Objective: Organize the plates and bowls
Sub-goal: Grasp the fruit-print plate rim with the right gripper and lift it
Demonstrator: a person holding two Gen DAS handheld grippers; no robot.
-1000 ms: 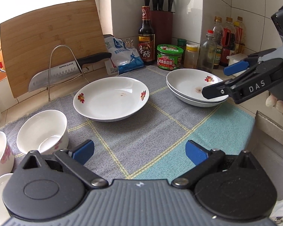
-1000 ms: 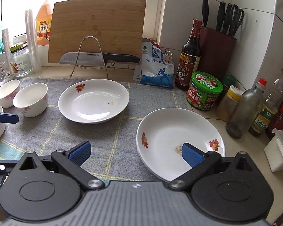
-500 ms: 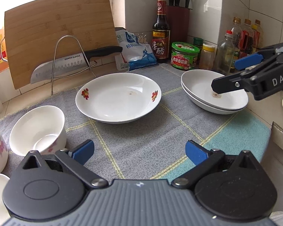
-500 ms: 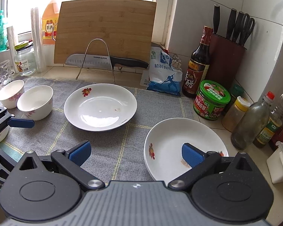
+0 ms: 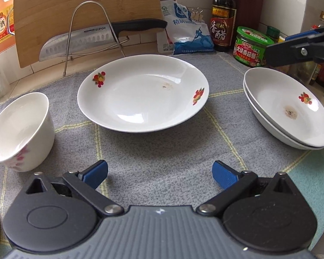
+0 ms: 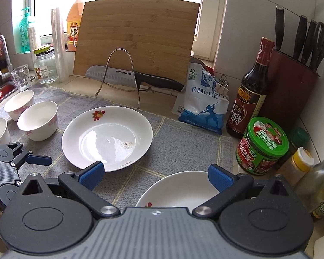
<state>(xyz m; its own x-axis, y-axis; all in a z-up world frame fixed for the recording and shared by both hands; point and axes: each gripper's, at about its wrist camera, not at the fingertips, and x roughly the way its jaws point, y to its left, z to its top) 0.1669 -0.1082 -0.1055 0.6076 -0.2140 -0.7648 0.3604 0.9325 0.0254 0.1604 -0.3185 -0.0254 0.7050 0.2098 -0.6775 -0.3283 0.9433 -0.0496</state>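
Now, from your left wrist view, your left tongs (image 5: 159, 170) stand wide and empty above the grey cloth (image 5: 162, 151) on the tabletop. The single plate (image 5: 143, 93) lies straight ahead on that cloth, well apart from the stack of two plates (image 5: 289, 108) at the right. A bowl (image 5: 21, 129) sits near your left finger. The right tongs (image 5: 300, 47) show only as a side-on arm above the stack's far rim.

From your right wrist view, your right tongs (image 6: 154, 174) are also wide and hold nothing. The stack (image 6: 179, 190) sits right under them, half hidden by the tool body. The single plate (image 6: 107, 138) lies to the left, and three bowls (image 6: 37, 119) cluster beyond it, near the left tongs (image 6: 40, 159).

This plate is glazed china, so judge it stiff, slick and easy to chip. Its rim flares up off the cloth, so take it at the near edge, one finger above and one below, and grip firmly. Expect it to droop from a one-sided hold, so lift it slowly and set it down on the stack gently.
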